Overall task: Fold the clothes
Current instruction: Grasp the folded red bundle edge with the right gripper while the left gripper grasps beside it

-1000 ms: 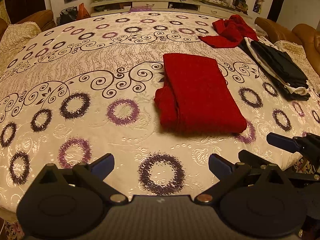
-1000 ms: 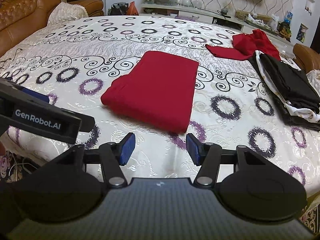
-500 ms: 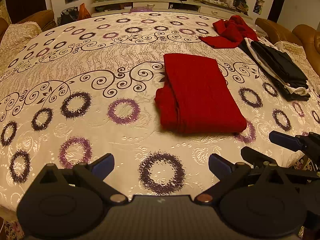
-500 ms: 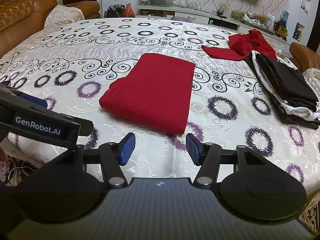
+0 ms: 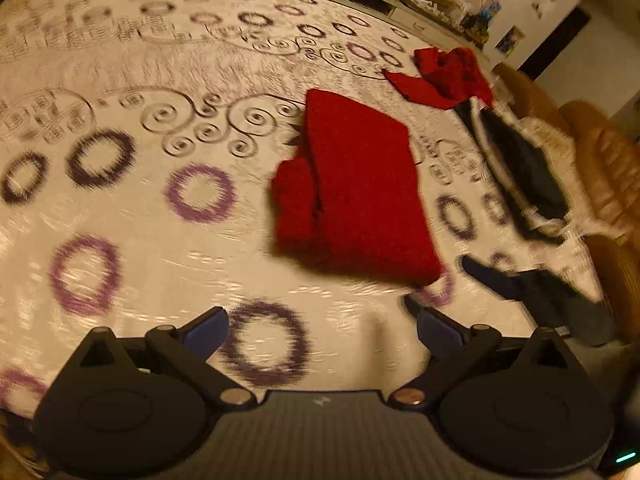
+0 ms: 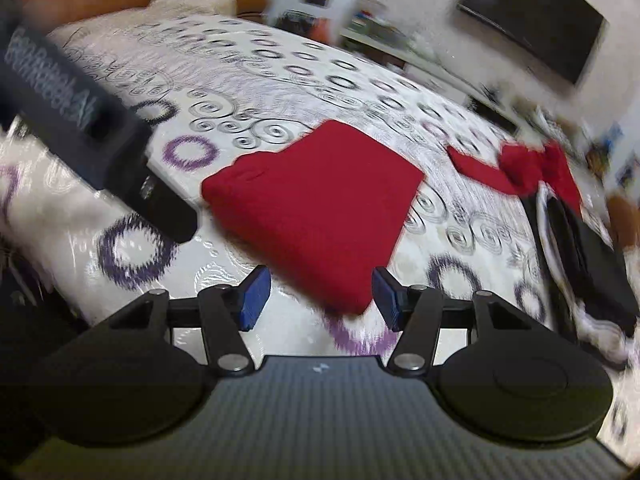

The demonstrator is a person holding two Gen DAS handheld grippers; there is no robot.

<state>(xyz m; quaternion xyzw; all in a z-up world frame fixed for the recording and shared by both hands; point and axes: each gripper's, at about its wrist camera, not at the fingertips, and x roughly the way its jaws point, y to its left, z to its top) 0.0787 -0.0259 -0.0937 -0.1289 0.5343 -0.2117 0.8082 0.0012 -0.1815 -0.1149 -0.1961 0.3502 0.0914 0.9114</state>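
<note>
Both the left gripper [image 5: 322, 330] and right gripper [image 6: 321, 298] hover empty, fingers spread wide, near the folded red garment [image 6: 316, 204].

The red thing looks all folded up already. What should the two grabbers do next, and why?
Probably bring the right gripper down to the folded red garment's near corner, just ahead of its open jaws, to lift it. It lies flat and neat, while a crumpled red garment waits unfolded by the dark stack. The left gripper is open and empty too.
</note>
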